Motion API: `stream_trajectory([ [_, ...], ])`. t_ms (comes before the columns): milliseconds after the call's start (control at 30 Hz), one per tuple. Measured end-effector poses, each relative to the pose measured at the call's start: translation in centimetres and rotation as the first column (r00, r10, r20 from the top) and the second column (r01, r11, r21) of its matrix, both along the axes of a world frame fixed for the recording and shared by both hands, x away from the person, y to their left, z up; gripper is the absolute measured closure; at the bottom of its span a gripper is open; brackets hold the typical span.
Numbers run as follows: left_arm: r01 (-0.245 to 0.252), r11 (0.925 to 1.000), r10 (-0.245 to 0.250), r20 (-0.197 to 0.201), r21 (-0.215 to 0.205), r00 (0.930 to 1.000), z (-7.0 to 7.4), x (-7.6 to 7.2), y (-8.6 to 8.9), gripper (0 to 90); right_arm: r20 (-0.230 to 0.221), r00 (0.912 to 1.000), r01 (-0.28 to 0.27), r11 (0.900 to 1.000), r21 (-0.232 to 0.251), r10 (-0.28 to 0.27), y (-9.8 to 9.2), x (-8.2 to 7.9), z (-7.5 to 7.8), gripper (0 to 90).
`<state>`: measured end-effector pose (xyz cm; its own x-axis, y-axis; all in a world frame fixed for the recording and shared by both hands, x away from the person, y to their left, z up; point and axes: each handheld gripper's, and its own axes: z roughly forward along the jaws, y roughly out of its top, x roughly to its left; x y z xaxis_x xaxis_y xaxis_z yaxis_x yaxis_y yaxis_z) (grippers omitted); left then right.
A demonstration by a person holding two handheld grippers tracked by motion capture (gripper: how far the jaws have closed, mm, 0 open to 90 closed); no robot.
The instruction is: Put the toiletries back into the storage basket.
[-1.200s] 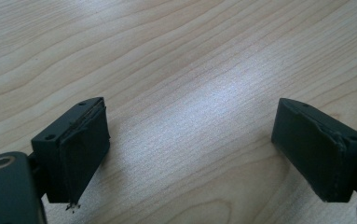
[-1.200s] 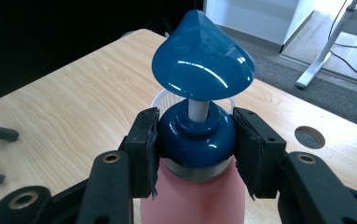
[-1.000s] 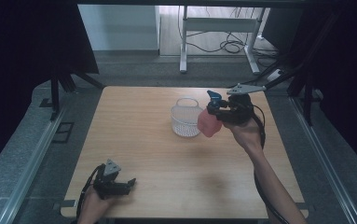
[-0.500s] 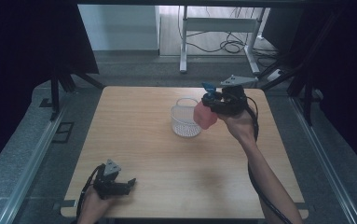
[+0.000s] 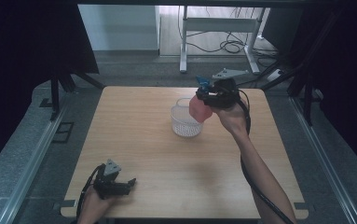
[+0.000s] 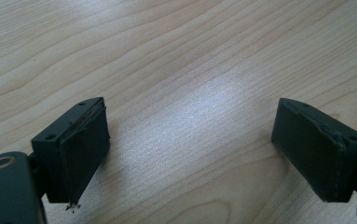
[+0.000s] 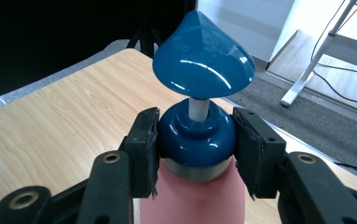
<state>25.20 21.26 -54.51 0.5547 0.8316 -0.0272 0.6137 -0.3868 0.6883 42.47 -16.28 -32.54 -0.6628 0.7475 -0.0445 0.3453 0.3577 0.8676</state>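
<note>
Jaws of the right gripper clamp the blue collar of a pink pump bottle, now carried from the basket's three o'clock side to above its rim, likely for lowering in. Left gripper rests wide open, empty, on the desk.

We saw a pink pump bottle at the bottom centre of the right gripper view, with a glossy deep-blue collar, a white stem and a glossy blue pump head above it. The right gripper clasping the collar was black, with brass-coloured rivets. At the centre of the high view, the mesh basket was white and finely perforated. The table was pale wood with wavy brown grain. At the lower left of that view, the left gripper was black, topped by a grey plate.
</note>
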Motion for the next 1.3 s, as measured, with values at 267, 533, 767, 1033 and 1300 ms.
stream_trajectory([
  [267,0.002,1.0000,-0.002,0.000,0.001,1.0000,0.0,0.0,0.0,10.7,-0.004,1.0000,-0.008,1.000,-0.007,0.008,1.2,1.0,-0.8,53.3],
  [533,0.003,1.0000,-0.003,0.001,-0.002,1.0000,0.0,0.0,0.0,10.7,-0.013,0.9999,-0.005,1.000,-0.004,0.005,2.0,2.2,-2.2,53.3],
  [767,0.006,1.0000,-0.006,-0.002,0.001,1.0000,0.0,0.0,0.0,10.7,-0.018,0.9998,-0.007,1.000,-0.011,0.006,2.6,2.8,-3.3,53.3],
  [1033,0.007,1.0000,-0.007,-0.003,0.002,1.0000,0.0,0.0,0.0,10.7,-0.027,0.9995,-0.015,1.000,-0.019,0.015,3.3,3.2,-4.3,53.3],
  [1300,0.008,1.0000,-0.008,-0.003,0.004,1.0000,0.0,0.0,0.0,10.7,-0.047,0.9988,-0.018,0.999,-0.031,0.017,3.7,3.7,-5.6,53.3],
])
